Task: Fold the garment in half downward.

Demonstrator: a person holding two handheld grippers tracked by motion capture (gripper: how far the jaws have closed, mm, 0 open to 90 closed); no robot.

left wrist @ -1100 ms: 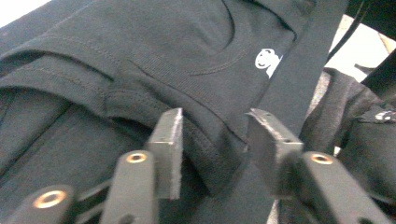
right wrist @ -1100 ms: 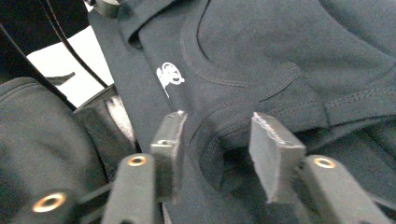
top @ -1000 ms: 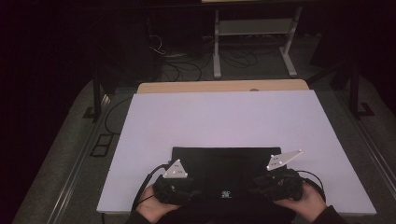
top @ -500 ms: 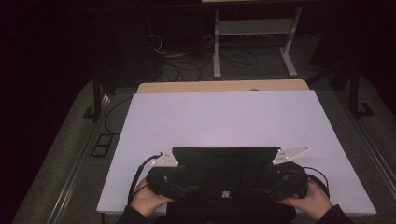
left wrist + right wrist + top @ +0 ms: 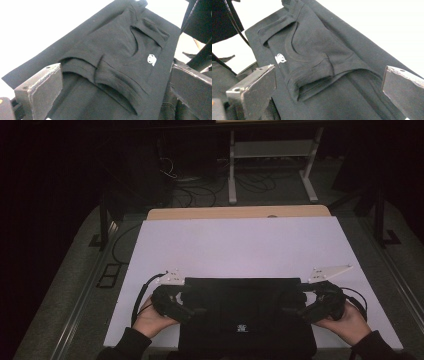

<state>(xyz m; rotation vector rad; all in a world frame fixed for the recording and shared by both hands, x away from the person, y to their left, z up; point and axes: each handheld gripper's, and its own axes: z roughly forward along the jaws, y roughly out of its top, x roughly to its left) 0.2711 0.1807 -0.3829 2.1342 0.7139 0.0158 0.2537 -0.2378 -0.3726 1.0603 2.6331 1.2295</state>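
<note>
Both sets of jaws have just been opening and now stand spread, nothing pinched. The left gripper (image 5: 192, 312) and right gripper (image 5: 295, 311) flank a folded black shirt (image 5: 245, 312) on the table's (image 5: 240, 245) near edge.

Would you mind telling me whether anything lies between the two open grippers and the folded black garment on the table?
Nothing visible does. The left gripper and the right gripper each hang open right over the black garment, with only its folded sleeves beneath their jaws, on the white table.

Matt black cloth garment (image 5: 245, 317), smooth white tabletop (image 5: 240, 247), wooden edge (image 5: 235, 212)
</note>
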